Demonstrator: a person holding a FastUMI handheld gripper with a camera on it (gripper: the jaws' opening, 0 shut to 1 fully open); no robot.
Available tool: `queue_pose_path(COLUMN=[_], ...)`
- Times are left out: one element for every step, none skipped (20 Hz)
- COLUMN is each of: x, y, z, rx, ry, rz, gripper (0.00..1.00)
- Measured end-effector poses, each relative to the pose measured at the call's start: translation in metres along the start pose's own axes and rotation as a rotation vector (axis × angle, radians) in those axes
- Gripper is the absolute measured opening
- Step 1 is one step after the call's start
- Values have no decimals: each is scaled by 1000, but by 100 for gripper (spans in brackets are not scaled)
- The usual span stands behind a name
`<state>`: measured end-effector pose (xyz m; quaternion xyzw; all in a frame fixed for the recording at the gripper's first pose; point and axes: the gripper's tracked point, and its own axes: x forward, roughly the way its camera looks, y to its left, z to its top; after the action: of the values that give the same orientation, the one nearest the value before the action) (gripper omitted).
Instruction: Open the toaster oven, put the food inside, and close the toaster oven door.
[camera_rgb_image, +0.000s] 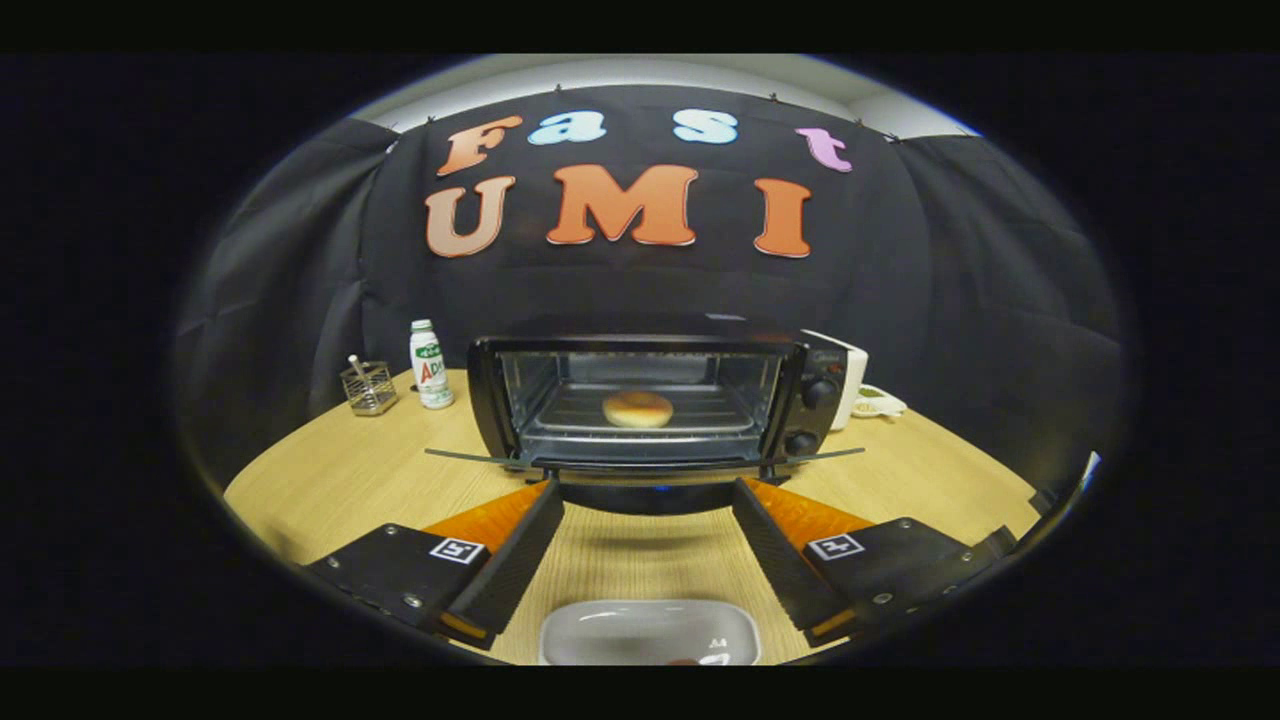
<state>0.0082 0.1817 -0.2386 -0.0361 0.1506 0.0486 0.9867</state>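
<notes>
Hovering low over the tabletop (330, 470), gripper (647, 500) spread wide, 2 fingers (520, 550) apart with nothing held between them. Just below and between the fingers, a pale shallow dish (650, 630), apparently bare of food. Straight ahead, beyond the fingertips: toaster oven (650, 400), door (645, 478) dropped flat toward the gripper, its front edge lying crosswise, left to right, just ahead of the fingertips. Inside, on the wire rack (640, 415), a round bun (638, 408), sitting about centred. To the oven's right side, 2 knobs (815, 392). Farther left, a small wire basket (368, 388) and a white bottle (430, 365); behind the oven on the right, a white appliance (850, 375). Judging from this: food already in, only closing left. Door edge dead ahead and slightly below fingertip height, so likely a matter of getting under that edge and lifting up and away.
</notes>
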Motion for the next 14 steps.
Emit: queue_pose_path(x=[6, 12, 18, 23, 26, 27, 28, 30, 31, 33, 34, 35, 36, 39], y=[0, 1, 1, 3, 6, 11, 16, 21, 23, 24, 25, 25, 23, 21], z=[8, 17, 27, 30, 33, 35, 35, 34, 32, 31, 32, 34, 36, 38], rx=[2, -3, -15, -19, -17, -13, -10, -9, -8, -6, -1, 4, 10, 13], ry=[-4, -18, -30, -31, -31, -32, -32, -28, -22, -15, -12, -13, -12, -13], rz=[-2, -6, -10, -14, -7, 4, 16, 26, 30, 34, 37, 39, 35, 30], gripper=[100, 100, 100, 100, 100, 100, 100, 100, 100, 100, 100, 100, 100, 100])
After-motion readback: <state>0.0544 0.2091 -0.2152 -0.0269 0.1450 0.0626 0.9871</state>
